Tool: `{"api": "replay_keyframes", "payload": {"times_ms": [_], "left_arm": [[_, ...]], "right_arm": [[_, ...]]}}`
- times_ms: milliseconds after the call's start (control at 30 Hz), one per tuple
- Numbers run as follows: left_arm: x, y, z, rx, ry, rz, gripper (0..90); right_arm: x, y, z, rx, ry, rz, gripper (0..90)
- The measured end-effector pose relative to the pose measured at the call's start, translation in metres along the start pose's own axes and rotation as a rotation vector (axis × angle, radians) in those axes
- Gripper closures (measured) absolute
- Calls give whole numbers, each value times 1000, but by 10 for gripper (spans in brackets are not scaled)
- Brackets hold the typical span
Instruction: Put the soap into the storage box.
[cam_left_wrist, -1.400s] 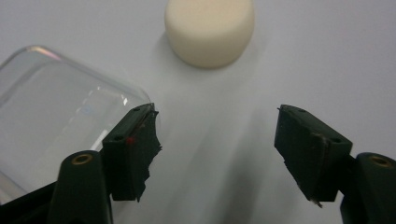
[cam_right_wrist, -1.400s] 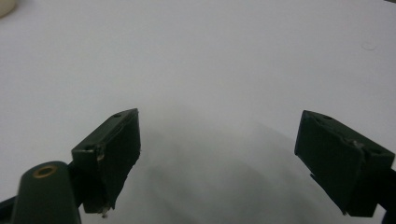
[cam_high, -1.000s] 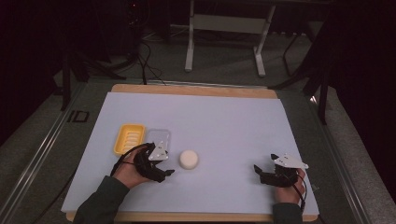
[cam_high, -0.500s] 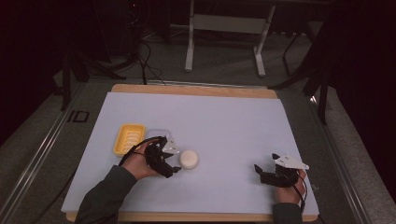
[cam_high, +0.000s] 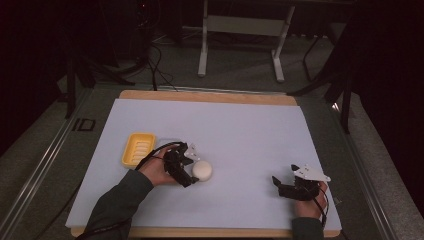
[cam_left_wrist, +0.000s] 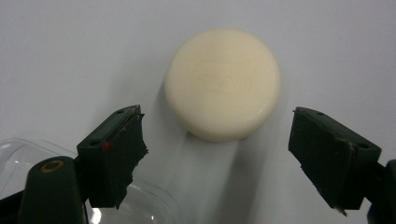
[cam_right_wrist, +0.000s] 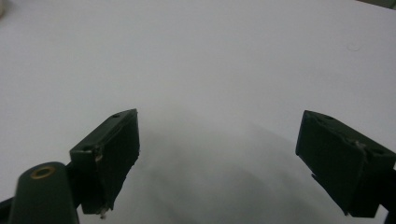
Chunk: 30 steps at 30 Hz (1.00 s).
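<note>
The left gripper (cam_high: 189, 169) sits at lower left of the high view, jaws spread wide and empty, just short of the round cream soap bar (cam_left_wrist: 223, 84) on the white tabletop (cam_high: 240, 135). A yellow tray (cam_high: 138, 149) lies just left of it. The right gripper (cam_high: 285, 186), lower right, has its jaws released over bare tabletop.

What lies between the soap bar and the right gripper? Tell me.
Nothing: in the high view only bare white table cover runs from the soap bar to the right gripper, whose jaws stand open.
</note>
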<state>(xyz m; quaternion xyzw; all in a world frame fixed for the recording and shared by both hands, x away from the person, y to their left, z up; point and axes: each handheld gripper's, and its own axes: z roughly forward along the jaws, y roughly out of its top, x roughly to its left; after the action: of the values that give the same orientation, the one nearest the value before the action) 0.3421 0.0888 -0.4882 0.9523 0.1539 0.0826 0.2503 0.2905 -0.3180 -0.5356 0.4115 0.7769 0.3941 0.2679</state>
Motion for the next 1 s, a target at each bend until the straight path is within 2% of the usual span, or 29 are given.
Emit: {"api": "replay_keyframes", "payload": {"times_ms": [33, 433, 533, 1000], "left_arm": [[0, 1, 2, -2, -2, -6, 186], [6, 14, 13, 71, -30, 26, 189], [8, 17, 16, 76, -44, 22, 188], [6, 34, 32, 144, -76, 58, 188]], "right_arm": [[0, 0, 0, 2, 0, -1, 135], [1, 0, 1, 9, -1, -10, 135], [0, 0, 1, 8, 0, -9, 136], [0, 0, 1, 7, 3, -10, 137]]}}
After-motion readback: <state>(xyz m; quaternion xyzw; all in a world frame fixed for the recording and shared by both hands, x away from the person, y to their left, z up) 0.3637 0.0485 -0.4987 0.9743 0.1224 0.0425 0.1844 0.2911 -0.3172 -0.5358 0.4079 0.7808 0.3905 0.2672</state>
